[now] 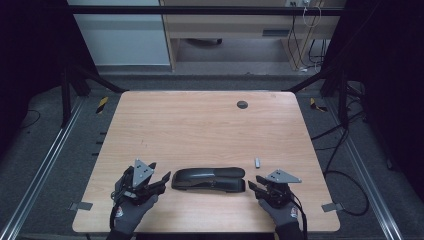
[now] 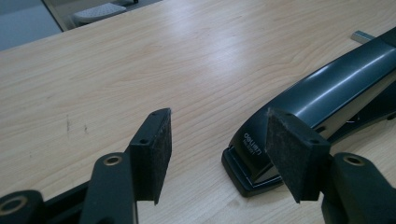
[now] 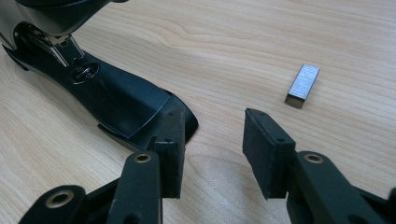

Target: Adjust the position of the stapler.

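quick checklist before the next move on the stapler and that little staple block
1. Left gripper open with nothing between the pads: ok.
2. Right gripper open and empty: ok.
3. Stapler lying flat on the table between the two grippers, free of both: ok.
4. Stapler mouth open at the end near the right gripper, metal parts showing: ok in the right gripper view; whether staples are loaded: cannot tell.
5. Staple block lying alone on the wood beyond the right gripper, apart from the stapler: ok.
6. Right gripper lined up with the staple block: not ok, the block lies off to one side of the jaws.
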Demonstrator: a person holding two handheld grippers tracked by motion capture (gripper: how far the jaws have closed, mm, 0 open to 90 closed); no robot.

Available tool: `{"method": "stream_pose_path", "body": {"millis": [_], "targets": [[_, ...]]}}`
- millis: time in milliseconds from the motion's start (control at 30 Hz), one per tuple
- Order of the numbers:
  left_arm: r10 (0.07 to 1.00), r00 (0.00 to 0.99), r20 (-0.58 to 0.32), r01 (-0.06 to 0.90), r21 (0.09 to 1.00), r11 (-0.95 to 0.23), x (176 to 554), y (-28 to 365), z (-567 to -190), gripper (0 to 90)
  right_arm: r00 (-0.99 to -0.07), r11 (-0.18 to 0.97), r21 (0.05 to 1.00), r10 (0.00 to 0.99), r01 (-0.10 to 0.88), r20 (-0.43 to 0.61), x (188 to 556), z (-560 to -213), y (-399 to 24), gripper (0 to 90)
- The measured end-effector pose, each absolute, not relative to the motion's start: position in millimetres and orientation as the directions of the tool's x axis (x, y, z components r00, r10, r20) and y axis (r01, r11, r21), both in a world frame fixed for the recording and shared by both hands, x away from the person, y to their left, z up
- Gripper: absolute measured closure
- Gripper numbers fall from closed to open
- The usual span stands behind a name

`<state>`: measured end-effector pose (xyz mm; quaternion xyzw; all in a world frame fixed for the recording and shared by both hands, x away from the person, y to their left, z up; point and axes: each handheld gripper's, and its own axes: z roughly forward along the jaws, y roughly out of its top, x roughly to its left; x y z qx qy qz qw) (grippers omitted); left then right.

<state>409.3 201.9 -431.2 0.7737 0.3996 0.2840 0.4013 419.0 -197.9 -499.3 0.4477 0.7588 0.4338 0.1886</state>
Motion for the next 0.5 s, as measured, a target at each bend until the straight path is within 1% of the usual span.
{"method": "stream_pose_path", "body": {"millis": [233, 333, 500], "targets": [[0.818, 0.556, 0.146, 0.374, 0.835, -0.403, 412.1, 188.5, -423.5, 38.6, -0.522, 0.218, 0.827, 0.847, 0.519, 0.104, 418.2, -498.7, -199.1, 58.1], [0.792, 0.585, 0.175, 0.360, 0.819, -0.447, 413.2, 181.0, -416.9, 37.6, -0.524, 0.223, 0.827, 0.846, 0.516, 0.099, 418.2, -498.8, -200.6, 58.0], [0.777, 0.601, 0.187, 0.347, 0.815, -0.464, 413.6, 176.3, -411.4, 37.4, -0.519, 0.216, 0.831, 0.849, 0.514, 0.101, 418.3, -497.9, -202.6, 58.0]]}}
